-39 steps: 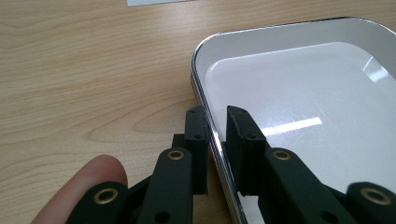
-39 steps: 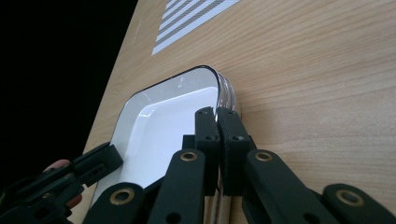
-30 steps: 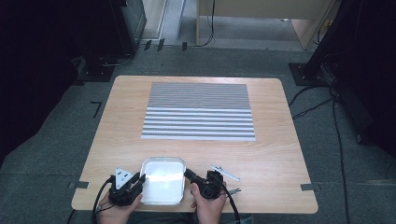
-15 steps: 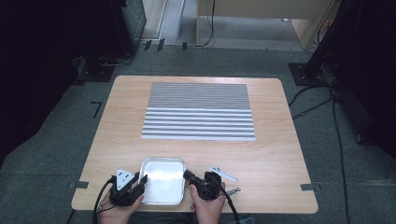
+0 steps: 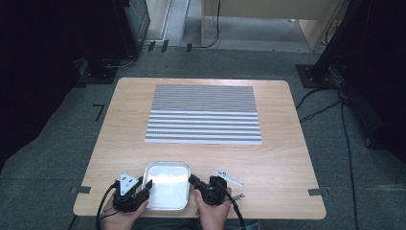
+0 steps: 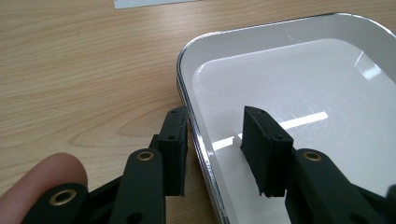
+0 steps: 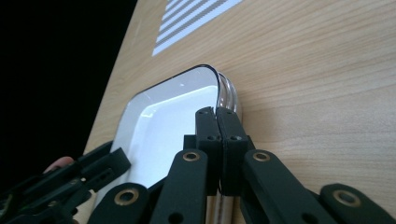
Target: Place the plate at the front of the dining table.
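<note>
Partly hidden behind the right claw: tray rim.

Silver-white tray; grey-white striped mat; light wood-grain table; black tongs.

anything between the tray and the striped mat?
Nothing. In the high view the tray sits at the near edge and the striped mat lies farther back; between them is bare wooden table.

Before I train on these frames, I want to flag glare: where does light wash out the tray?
High view: the tray floor blooms white, detail lost. Left gripper view: streaked ceiling-light reflections on its floor, rim crisp. Right gripper view: mild sheen, near jaws blurred.
</note>
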The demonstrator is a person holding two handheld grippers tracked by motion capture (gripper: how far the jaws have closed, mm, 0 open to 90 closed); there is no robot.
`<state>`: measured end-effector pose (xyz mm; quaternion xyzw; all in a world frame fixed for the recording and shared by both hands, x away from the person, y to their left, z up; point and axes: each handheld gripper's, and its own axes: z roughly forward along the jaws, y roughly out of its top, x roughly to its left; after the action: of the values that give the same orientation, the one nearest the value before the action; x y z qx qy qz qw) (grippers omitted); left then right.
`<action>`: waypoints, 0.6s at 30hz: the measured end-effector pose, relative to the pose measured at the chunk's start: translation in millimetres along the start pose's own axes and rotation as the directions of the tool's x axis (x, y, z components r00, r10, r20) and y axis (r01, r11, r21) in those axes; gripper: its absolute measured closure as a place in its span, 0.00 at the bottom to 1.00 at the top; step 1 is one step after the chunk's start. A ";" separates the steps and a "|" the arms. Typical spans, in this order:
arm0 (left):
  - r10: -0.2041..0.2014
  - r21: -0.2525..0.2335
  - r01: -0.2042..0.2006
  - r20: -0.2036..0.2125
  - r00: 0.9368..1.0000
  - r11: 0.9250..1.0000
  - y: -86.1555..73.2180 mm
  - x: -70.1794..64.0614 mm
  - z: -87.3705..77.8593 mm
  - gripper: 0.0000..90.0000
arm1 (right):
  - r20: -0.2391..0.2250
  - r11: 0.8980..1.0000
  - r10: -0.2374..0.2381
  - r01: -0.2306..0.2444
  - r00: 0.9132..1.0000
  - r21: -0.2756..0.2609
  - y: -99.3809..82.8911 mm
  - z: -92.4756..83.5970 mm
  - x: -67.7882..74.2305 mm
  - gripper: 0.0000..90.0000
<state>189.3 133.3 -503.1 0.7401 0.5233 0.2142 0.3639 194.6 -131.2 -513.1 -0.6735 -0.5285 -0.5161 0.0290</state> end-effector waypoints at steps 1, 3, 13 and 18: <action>0.000 -0.001 0.000 -0.001 1.000 1.000 0.0 -0.1 0.0 0.67 | -0.002 1.000 0.005 -0.005 1.000 -0.009 0.4 -1.7 1.2 1.00; 0.000 -0.002 0.000 0.003 1.000 1.000 0.0 -0.2 0.2 0.65 | -0.021 1.000 0.009 -0.010 1.000 -0.024 2.3 -5.3 2.7 1.00; -0.007 -0.009 0.007 0.006 1.000 1.000 0.8 0.3 -1.8 0.61 | 0.002 1.000 -0.019 0.019 1.000 -0.021 -0.2 -3.5 1.9 0.99; -0.011 -0.020 0.011 0.003 1.000 1.000 1.7 -0.5 -9.0 0.62 | 0.000 1.000 0.003 -0.003 1.000 -0.001 -0.2 -0.4 -0.5 0.97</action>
<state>184.0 135.4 -496.0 0.7338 0.5250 0.2162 0.3731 194.2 -131.8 -513.4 -0.6743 -0.5272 -0.5163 0.0292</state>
